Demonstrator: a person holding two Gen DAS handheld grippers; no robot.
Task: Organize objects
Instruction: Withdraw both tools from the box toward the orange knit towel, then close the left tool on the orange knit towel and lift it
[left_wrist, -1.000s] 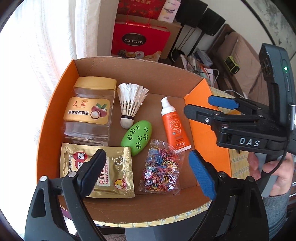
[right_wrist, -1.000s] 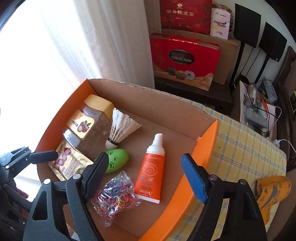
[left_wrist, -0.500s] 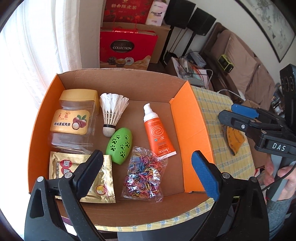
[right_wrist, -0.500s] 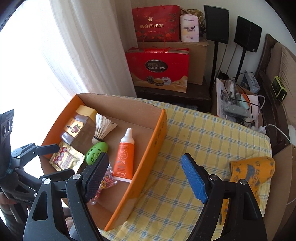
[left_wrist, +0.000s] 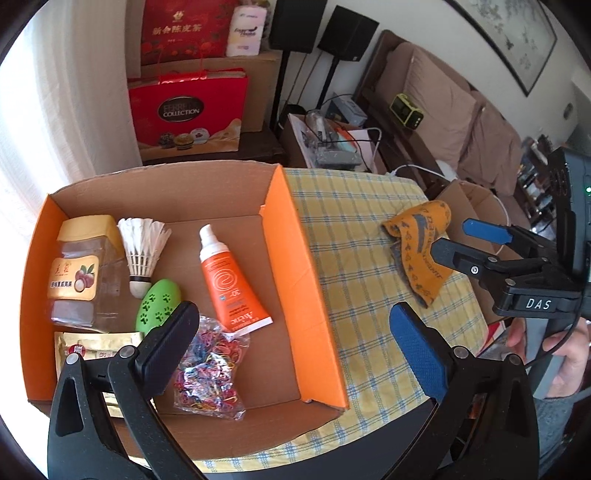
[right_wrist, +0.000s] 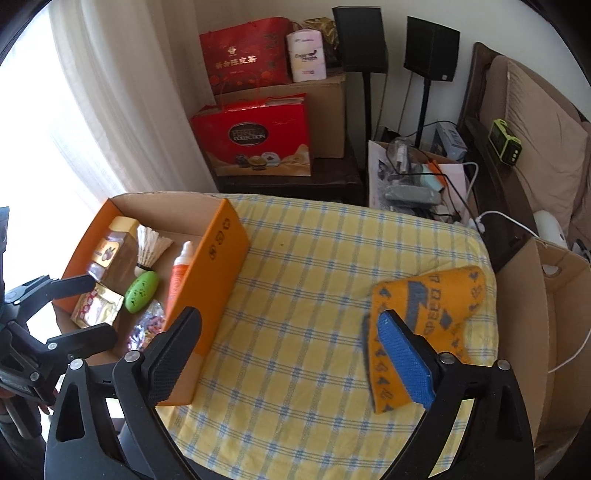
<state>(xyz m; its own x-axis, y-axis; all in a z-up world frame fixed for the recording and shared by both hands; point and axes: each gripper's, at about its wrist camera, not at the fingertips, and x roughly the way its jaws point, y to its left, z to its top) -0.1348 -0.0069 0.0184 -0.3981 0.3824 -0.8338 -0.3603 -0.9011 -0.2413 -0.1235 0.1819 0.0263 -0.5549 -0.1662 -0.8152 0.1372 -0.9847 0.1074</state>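
Six items sit in the box (left_wrist: 280, 236); only the orange cloth (right_wrist: 436, 317) is left, at 3 o'clock. My left gripper (left_wrist: 291, 347) & right gripper (right_wrist: 295, 358) are both opening wide, nothing between the jaws.

Bright daylight enters through sheer white curtains (right_wrist: 110, 110) at left, overexposing that side. Off-white rear wall (right_wrist: 469, 22). 2 black speakers (right_wrist: 360, 40) on stands against it. Dark low cabinet (right_wrist: 288, 182) carries a brown carton (right_wrist: 328, 110) and red gift bags (right_wrist: 255, 136). Brown cushioned sofa (right_wrist: 535, 129) at right; framed picture (left_wrist: 513, 40) above it. Table covered with yellow checked cloth (right_wrist: 314, 277). Open cardboard carton (right_wrist: 554, 314) stands at the table's right edge
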